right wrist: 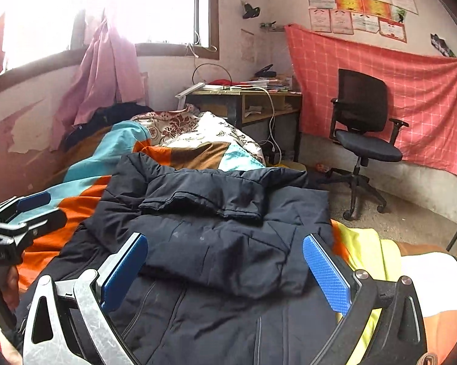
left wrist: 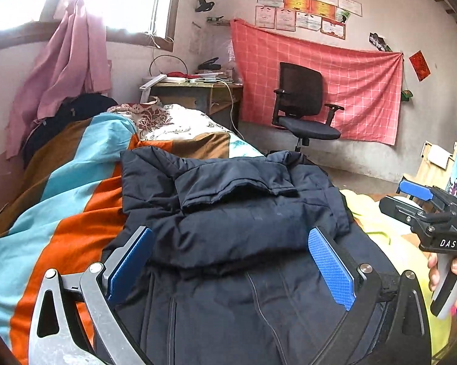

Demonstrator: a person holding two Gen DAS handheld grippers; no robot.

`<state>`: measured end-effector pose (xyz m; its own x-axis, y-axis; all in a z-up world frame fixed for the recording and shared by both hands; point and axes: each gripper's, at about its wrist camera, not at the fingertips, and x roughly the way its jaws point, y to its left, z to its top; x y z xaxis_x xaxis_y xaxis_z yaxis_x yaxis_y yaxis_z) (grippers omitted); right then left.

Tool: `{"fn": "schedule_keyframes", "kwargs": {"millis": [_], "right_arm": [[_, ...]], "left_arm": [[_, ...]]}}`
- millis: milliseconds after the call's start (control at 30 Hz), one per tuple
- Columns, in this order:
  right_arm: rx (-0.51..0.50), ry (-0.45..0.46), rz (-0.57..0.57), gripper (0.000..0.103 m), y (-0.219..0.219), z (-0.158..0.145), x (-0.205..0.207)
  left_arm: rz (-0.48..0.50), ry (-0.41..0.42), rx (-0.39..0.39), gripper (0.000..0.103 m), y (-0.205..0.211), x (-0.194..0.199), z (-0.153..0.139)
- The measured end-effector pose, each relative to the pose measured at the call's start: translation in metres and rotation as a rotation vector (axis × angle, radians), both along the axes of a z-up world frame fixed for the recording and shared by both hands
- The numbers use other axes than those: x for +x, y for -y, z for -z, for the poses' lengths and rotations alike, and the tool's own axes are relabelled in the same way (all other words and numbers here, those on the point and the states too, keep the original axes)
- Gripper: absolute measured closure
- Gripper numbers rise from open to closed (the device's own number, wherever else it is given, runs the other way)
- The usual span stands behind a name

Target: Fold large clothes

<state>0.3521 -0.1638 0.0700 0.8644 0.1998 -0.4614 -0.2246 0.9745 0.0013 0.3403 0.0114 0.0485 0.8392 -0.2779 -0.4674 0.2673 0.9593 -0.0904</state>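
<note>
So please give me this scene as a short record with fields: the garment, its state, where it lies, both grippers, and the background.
garment: dark navy padded jacket
state: partly folded, sleeves laid across the body
surface: bed with a striped duvet
left gripper: open, fingers either side of the jacket, gripping nothing
right gripper: open, over the jacket, gripping nothing
background: black office chair, wooden desk, red checked cloth on the wall

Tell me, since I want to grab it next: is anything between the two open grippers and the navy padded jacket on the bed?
Nothing visible. The left gripper and right gripper both sit open directly over the navy padded jacket.
</note>
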Motion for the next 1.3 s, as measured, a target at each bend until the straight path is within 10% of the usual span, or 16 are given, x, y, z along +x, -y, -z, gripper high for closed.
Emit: {"fn": "schedule_keyframes", "kwargs": {"millis": [700, 1300], "right_arm": [[-0.063, 0.11, -0.053, 0.0, -0.006, 0.023, -0.121], [-0.139, -0.022, -0.107, 0.0, 0.01, 0.081, -0.186]], "left_arm": [[-0.031, -0.03, 0.128, 0.003, -0.004, -0.098, 0.03], [0.076, -0.181, 0.314, 0.003, 0.001, -0.177, 0.107]]}}
